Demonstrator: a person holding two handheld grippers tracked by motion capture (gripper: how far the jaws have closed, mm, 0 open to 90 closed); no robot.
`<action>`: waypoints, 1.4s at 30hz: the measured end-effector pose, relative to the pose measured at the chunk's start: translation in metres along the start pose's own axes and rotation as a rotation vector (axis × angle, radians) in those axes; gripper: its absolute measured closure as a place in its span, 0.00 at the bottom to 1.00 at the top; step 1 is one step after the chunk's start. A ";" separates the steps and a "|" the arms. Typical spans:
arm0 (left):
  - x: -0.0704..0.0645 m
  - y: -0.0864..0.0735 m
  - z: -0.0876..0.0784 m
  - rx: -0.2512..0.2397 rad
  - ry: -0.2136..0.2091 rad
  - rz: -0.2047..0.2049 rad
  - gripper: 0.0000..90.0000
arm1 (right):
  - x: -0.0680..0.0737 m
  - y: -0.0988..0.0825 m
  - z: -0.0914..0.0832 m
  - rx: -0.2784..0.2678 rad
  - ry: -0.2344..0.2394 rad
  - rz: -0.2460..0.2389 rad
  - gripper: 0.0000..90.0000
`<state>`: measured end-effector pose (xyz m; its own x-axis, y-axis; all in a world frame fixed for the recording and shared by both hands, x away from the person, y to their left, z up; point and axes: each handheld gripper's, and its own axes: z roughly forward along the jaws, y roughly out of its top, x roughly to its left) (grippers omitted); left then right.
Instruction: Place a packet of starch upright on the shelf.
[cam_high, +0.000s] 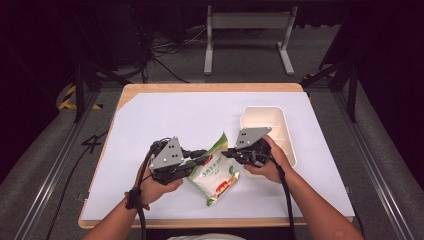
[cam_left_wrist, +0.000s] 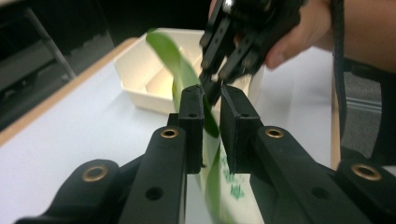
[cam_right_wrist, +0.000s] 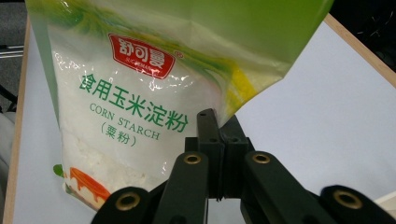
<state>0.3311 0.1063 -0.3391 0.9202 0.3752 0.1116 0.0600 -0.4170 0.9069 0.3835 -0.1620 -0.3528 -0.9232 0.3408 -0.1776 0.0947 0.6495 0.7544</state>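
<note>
Reading "CORN STARCH" is possible on the bag (cam_right_wrist: 140, 116) in the right gripper view, its print hidden edge-on in the left gripper view. Right gripper (cam_right_wrist: 219, 140) jaws clamp its edge; left gripper (cam_left_wrist: 212, 121) jaws straddle it with a gap. Bag sits mid-counter (cam_high: 165, 110) — long axis running diagonally, top toward the tray (cam_high: 287, 145).
</note>
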 end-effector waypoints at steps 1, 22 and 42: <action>0.000 -0.004 0.001 0.008 -0.004 -0.016 0.83 | 0.000 0.000 0.000 0.002 -0.002 0.006 0.99; 0.009 -0.028 0.011 0.073 -0.007 -0.097 0.98 | 0.000 0.005 -0.017 -0.056 -0.014 0.045 1.00; 0.045 0.054 0.039 -0.004 0.039 0.018 0.98 | -0.036 0.016 -0.082 -0.212 -0.240 0.106 1.00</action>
<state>0.3913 0.0681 -0.3007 0.9053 0.3999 0.1434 0.0425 -0.4210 0.9061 0.3879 -0.2197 -0.2825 -0.7961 0.5653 -0.2158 0.0825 0.4548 0.8868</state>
